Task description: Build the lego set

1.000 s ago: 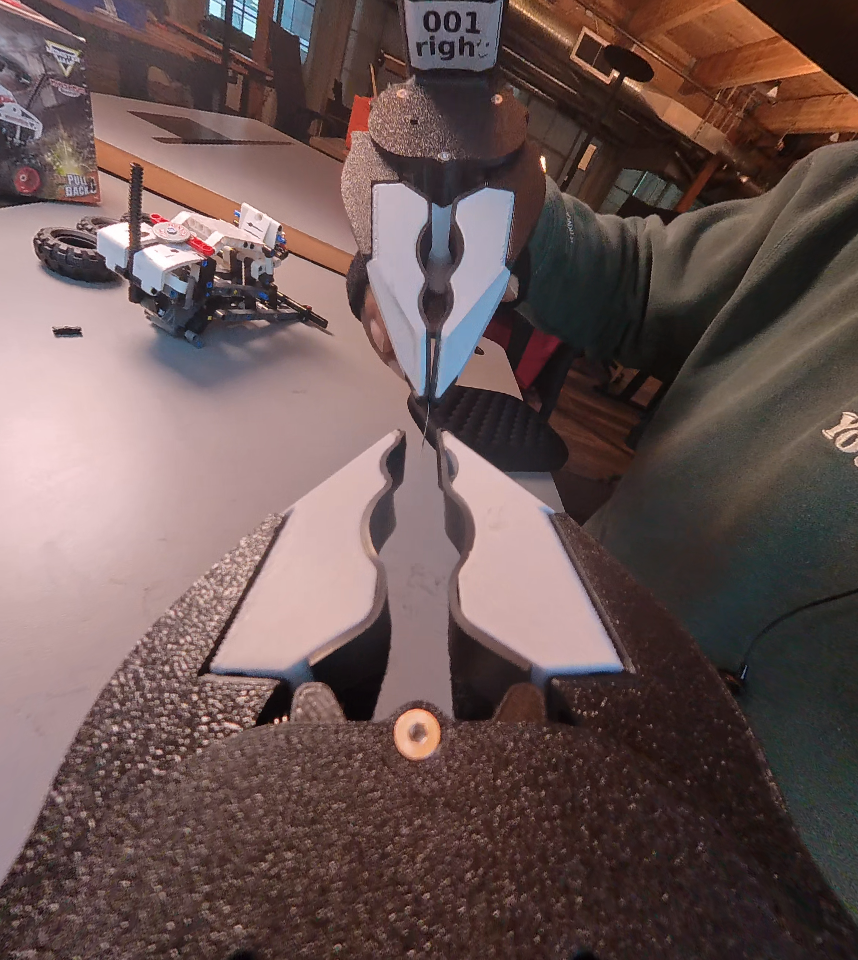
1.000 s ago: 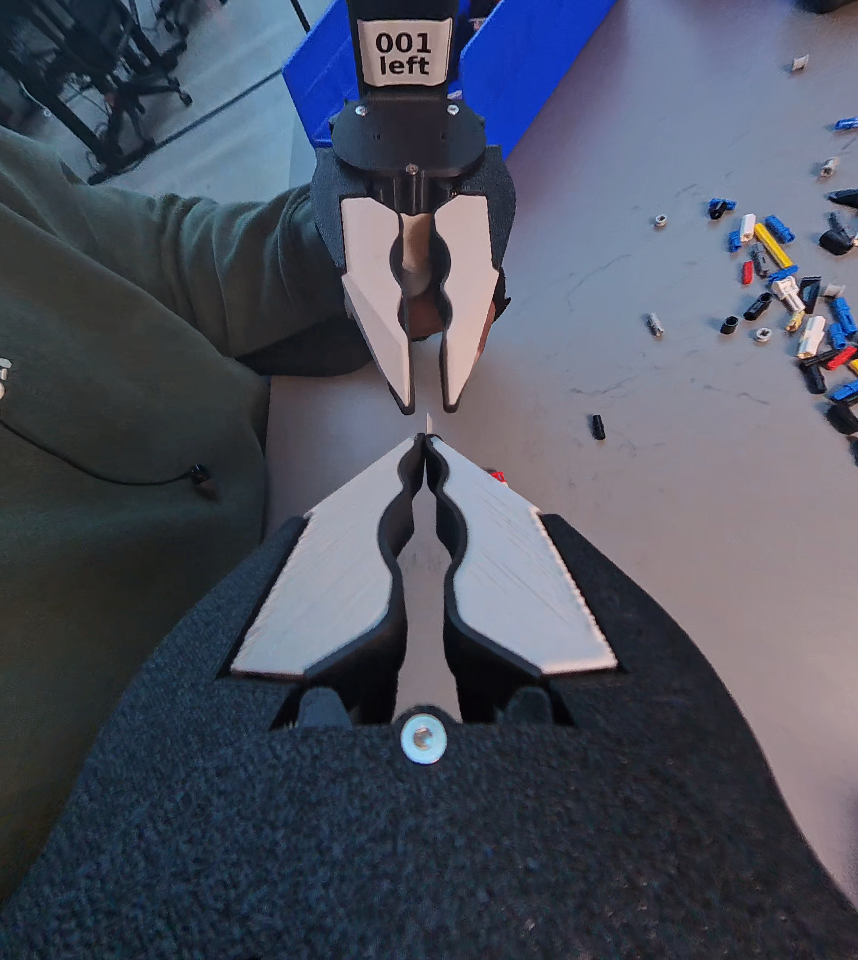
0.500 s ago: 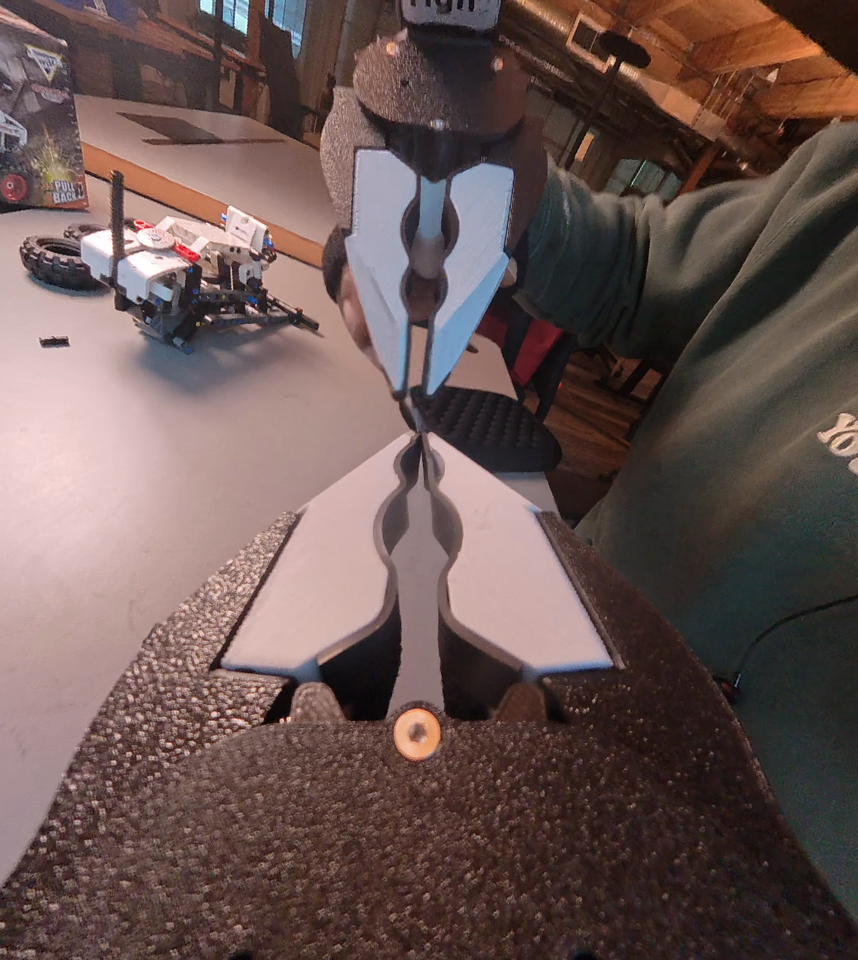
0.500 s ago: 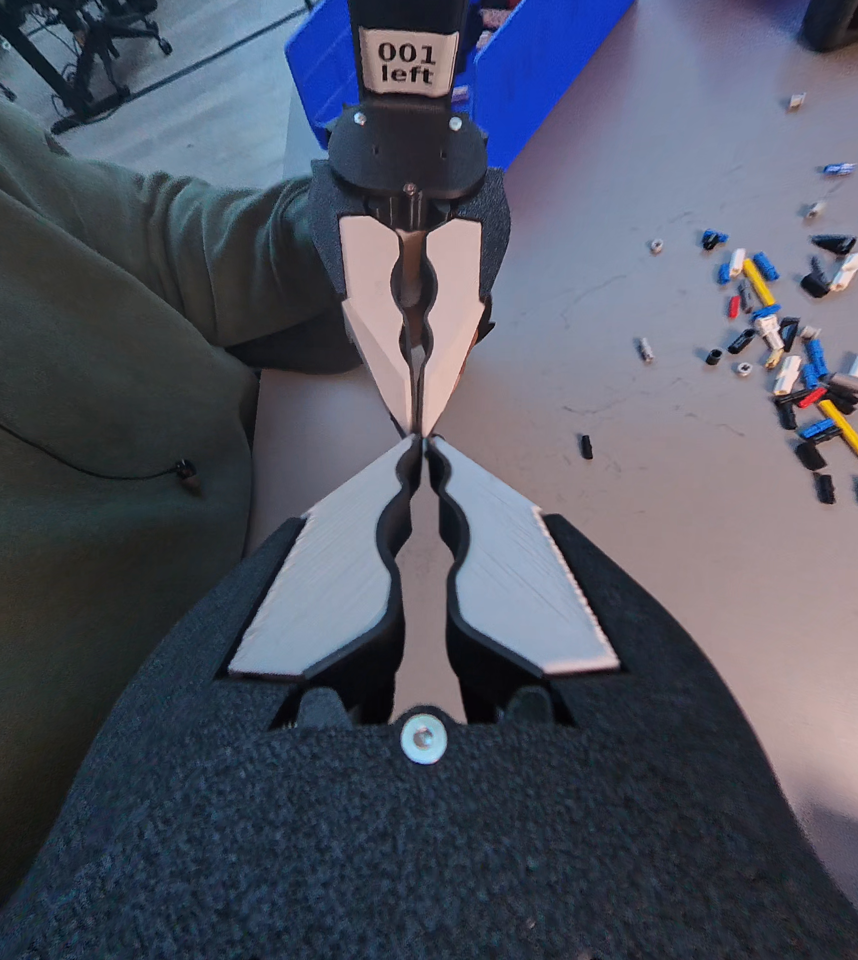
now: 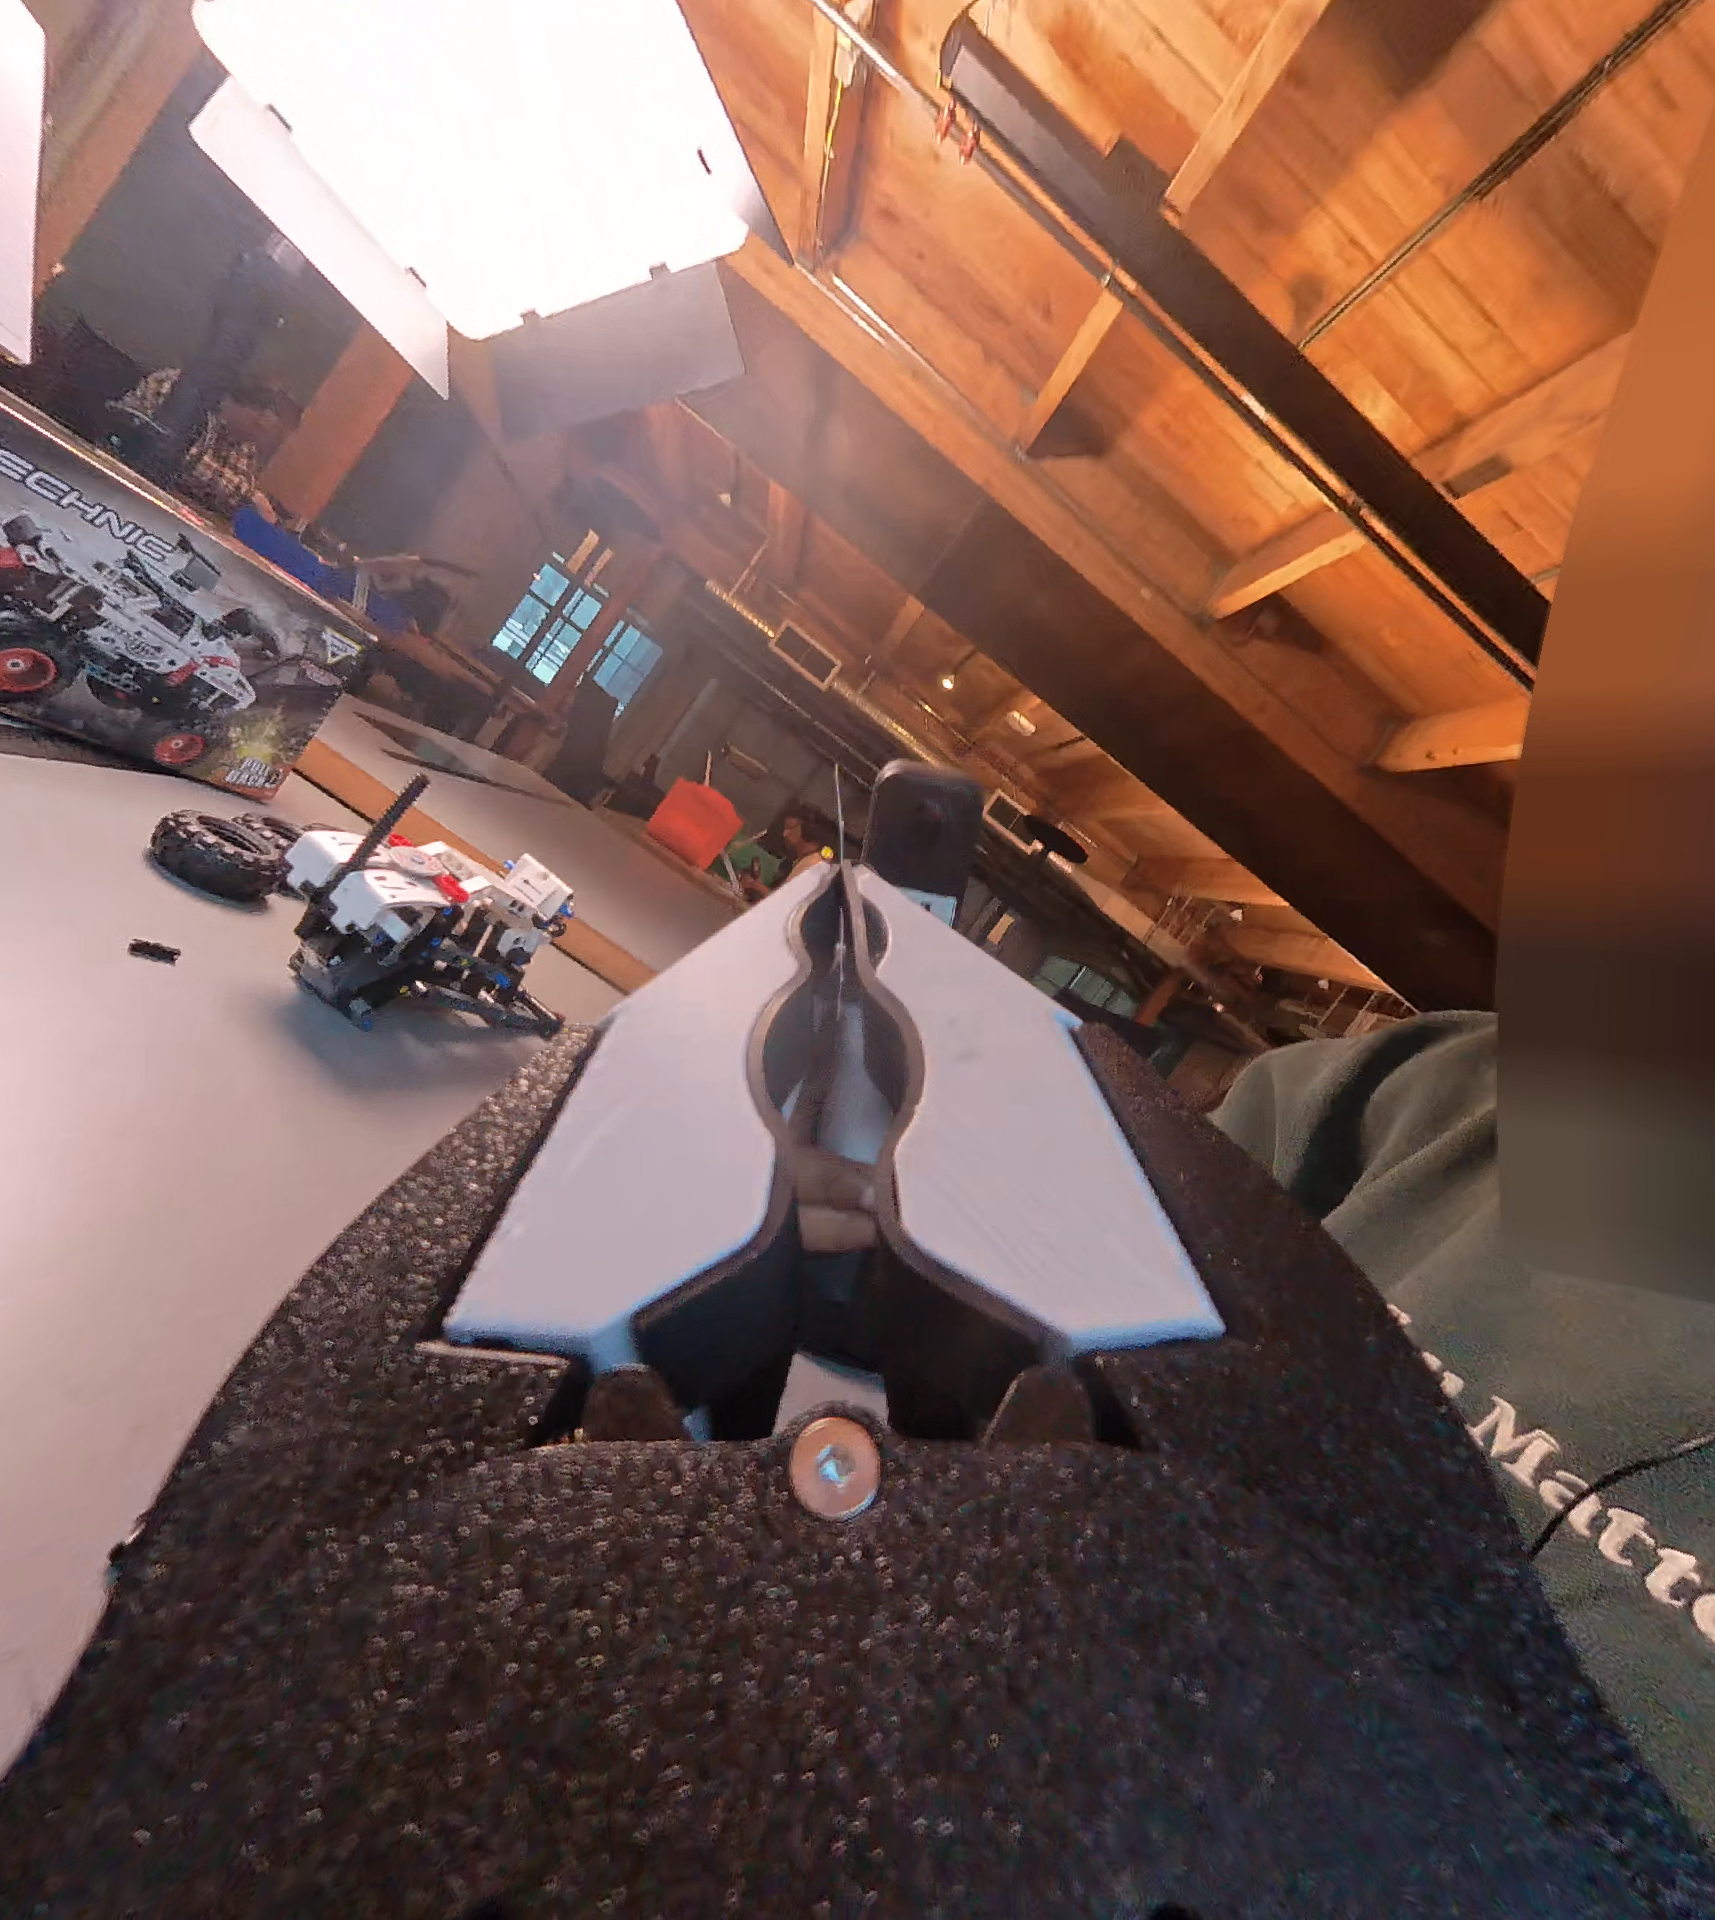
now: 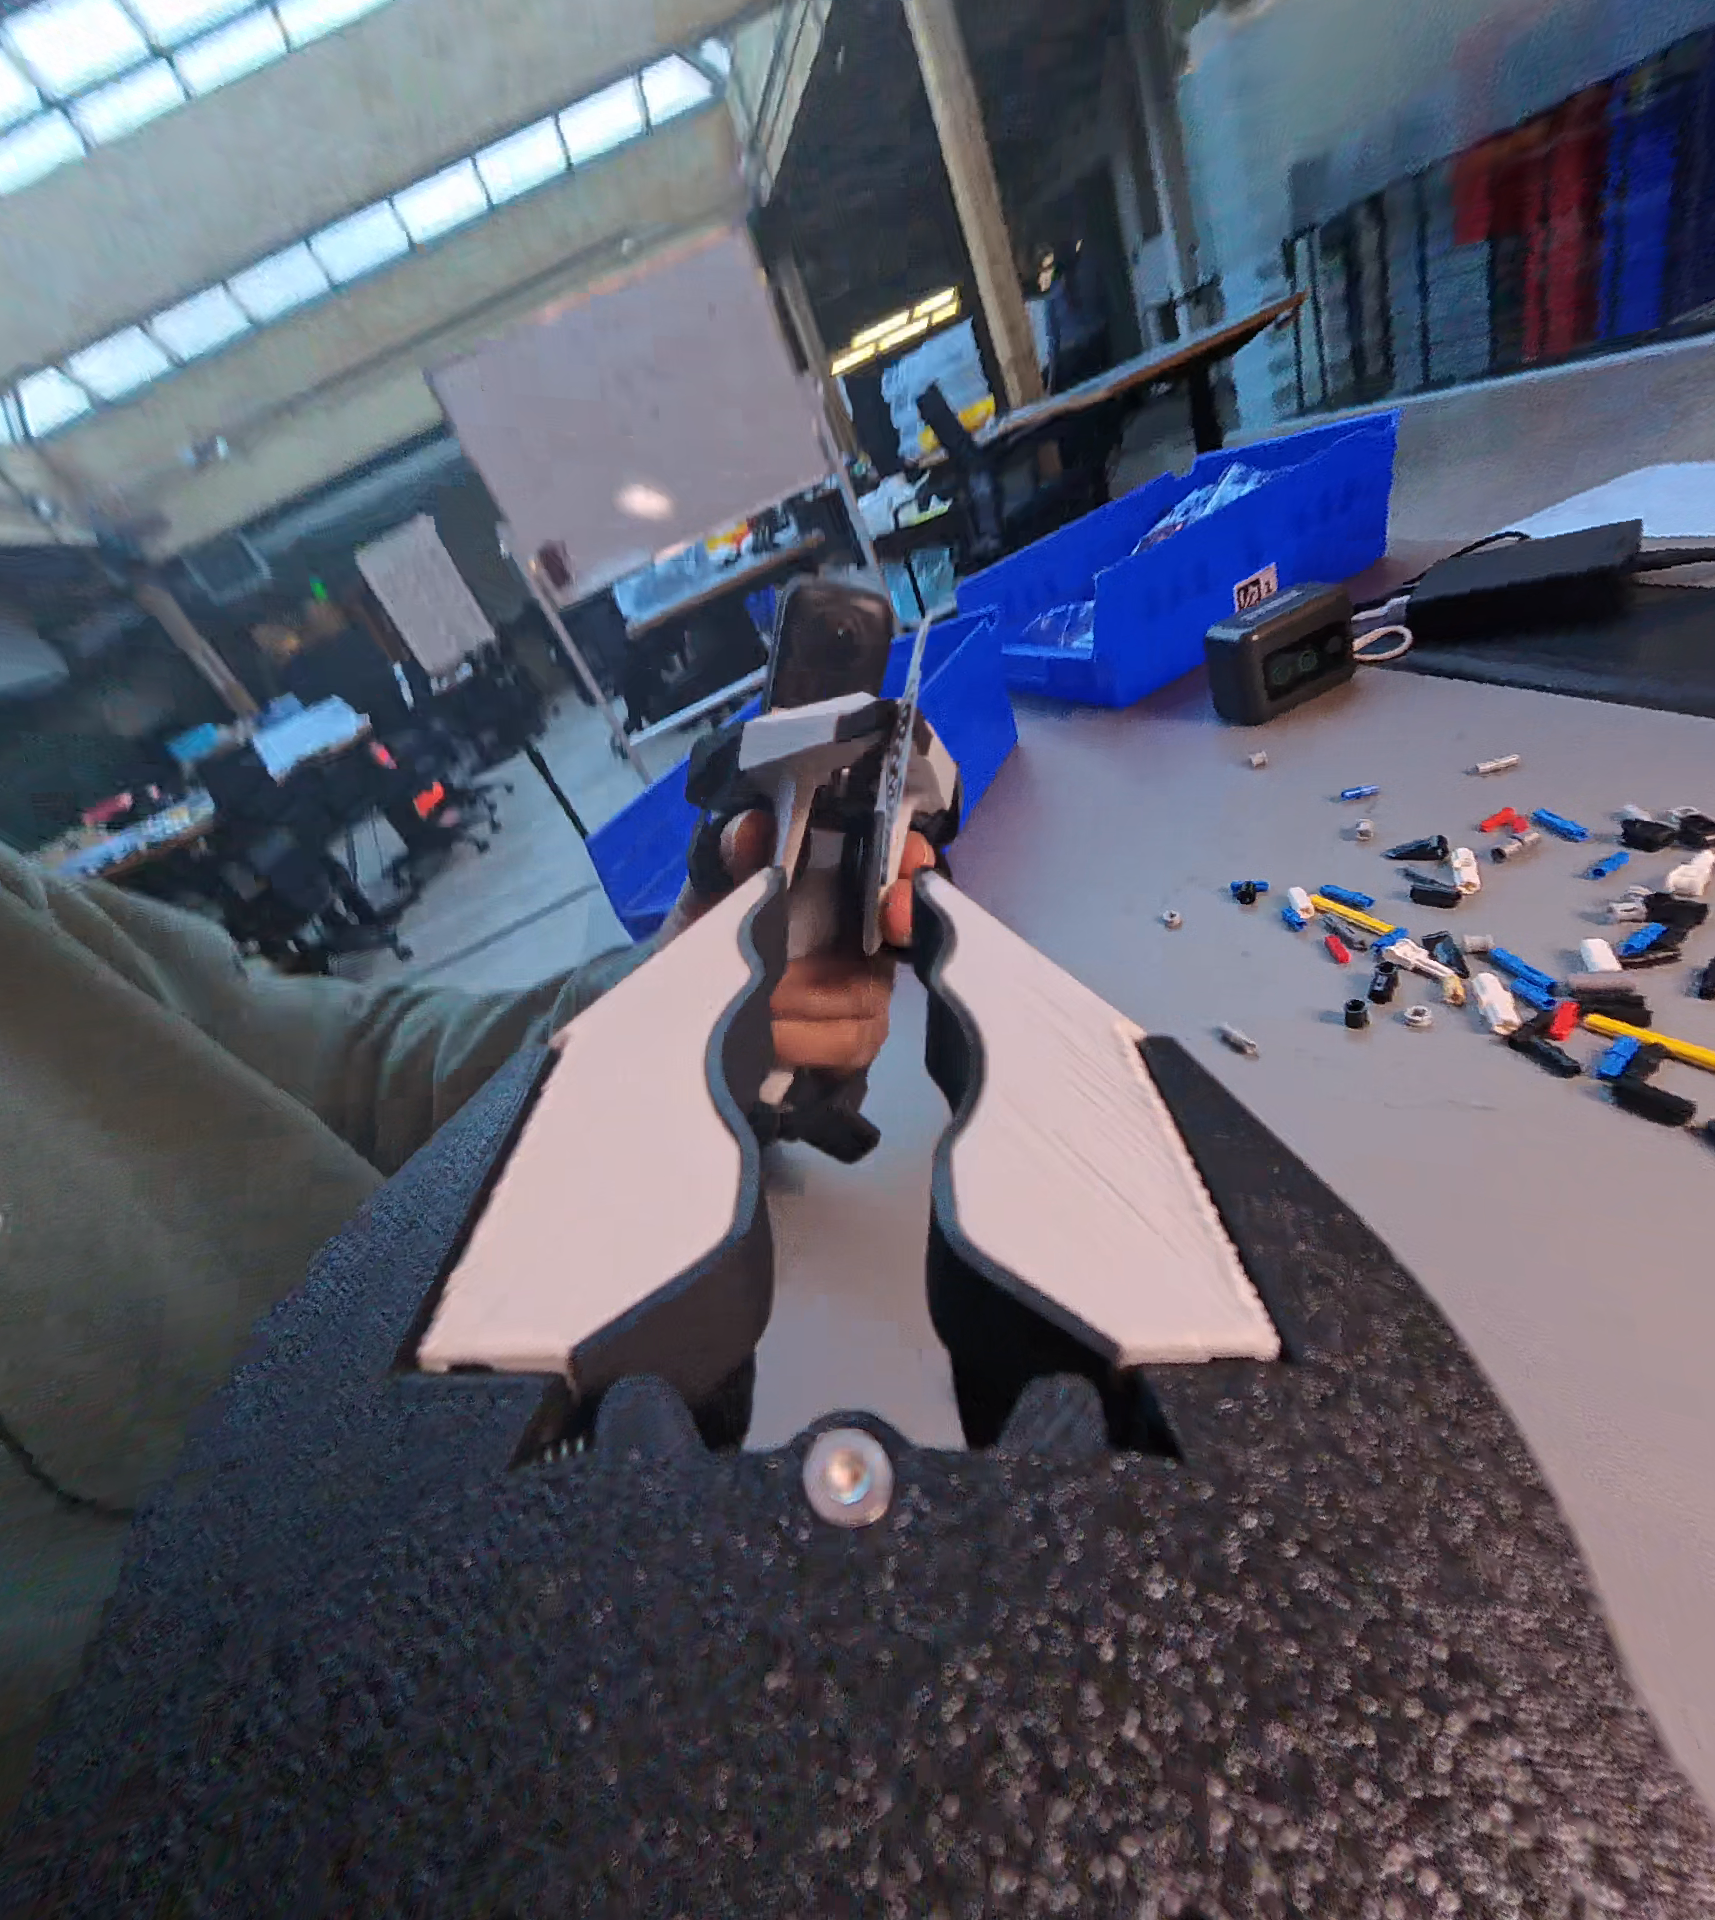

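The left tongs [image 5: 842,878] are pressed together on a thin flat piece [image 6: 900,769]. It is seen edge-on from the left wrist as a fine sliver rising past the tips, and what kind of piece it is cannot be told. The right tongs [image 6: 848,883] stand apart with nothing between them. They face the left tool, which a hand [image 6: 822,997] holds up just beyond their tips, above the grey surface [image 5: 53,1143].

On the left side the surface lies bare and wide up to the partly built truck model [image 5: 417,925], which sits well apart from the tongs. Two loose tyres [image 5: 209,857] lie just behind it and a small black pin [image 5: 155,949] lies near it. The set's box [image 5: 105,644] stands farther back.

On the right side there is bare room close to the tongs, then a scatter of small loose pieces [image 6: 1518,966] with a yellow axle [image 6: 1674,1049] among them. Beyond them a black device [image 6: 1279,665] and blue bins [image 6: 1227,582] line the far edge. A green sleeve [image 6: 209,1039] crosses the near edge.
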`<action>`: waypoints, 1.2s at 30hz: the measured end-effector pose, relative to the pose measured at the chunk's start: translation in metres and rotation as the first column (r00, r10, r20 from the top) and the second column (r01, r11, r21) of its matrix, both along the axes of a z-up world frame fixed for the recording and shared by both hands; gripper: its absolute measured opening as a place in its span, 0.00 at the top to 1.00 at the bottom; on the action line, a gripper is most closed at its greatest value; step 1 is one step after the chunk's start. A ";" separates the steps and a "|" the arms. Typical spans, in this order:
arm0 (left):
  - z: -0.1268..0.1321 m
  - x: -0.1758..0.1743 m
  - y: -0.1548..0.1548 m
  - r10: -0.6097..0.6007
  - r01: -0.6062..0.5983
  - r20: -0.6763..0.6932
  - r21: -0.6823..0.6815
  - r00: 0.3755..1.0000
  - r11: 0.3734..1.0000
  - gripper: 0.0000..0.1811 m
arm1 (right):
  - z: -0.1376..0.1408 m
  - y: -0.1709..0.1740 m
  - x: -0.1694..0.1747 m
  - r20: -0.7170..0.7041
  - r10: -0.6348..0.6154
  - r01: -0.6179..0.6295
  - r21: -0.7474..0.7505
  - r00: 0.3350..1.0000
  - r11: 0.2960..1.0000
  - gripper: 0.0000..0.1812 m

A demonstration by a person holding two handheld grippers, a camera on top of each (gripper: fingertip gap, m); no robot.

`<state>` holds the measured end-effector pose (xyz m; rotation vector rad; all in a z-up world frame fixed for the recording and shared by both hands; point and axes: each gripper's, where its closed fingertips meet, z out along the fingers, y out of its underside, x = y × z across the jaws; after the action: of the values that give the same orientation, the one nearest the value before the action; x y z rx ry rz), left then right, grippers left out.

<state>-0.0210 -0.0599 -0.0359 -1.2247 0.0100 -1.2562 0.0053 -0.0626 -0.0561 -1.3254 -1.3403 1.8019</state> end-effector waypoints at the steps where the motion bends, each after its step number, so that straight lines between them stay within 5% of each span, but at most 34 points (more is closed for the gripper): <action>1: 0.001 -0.001 0.000 0.008 -0.008 0.013 0.007 1.000 1.000 1.00 | 0.001 0.000 -0.003 -0.021 -0.026 0.025 -0.051 0.999 0.998 0.90; 5: 0.002 -0.003 0.000 0.029 -0.029 0.038 0.012 0.999 1.000 1.00 | 0.005 0.002 -0.011 -0.087 -0.117 0.105 -0.128 0.989 0.986 0.95; 20: 0.001 -0.011 0.003 0.066 -0.065 0.051 -0.004 0.997 0.998 1.00 | 0.004 0.007 -0.018 -0.075 -0.148 0.133 -0.175 0.986 0.976 1.00; 29: -0.010 0.014 0.005 0.026 -0.030 -0.157 -0.022 0.987 0.999 0.88 | 0.011 0.024 0.007 0.121 0.052 -0.053 0.007 0.991 0.999 1.00; 33: -0.031 0.025 0.008 0.048 -0.071 -0.428 -0.038 0.903 0.997 0.82 | 0.010 0.032 0.025 0.297 0.137 -0.160 0.053 0.945 0.986 1.00; 36: -0.069 0.034 0.010 -0.018 -0.087 -0.670 -0.122 0.742 0.989 0.77 | 0.000 0.031 0.040 0.390 0.184 -0.223 0.057 0.902 0.973 1.00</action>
<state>0.0135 -0.0496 -0.1049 -1.7497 0.4314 -0.7252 0.0457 -0.0311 -0.0559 -1.5887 -1.8130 1.6306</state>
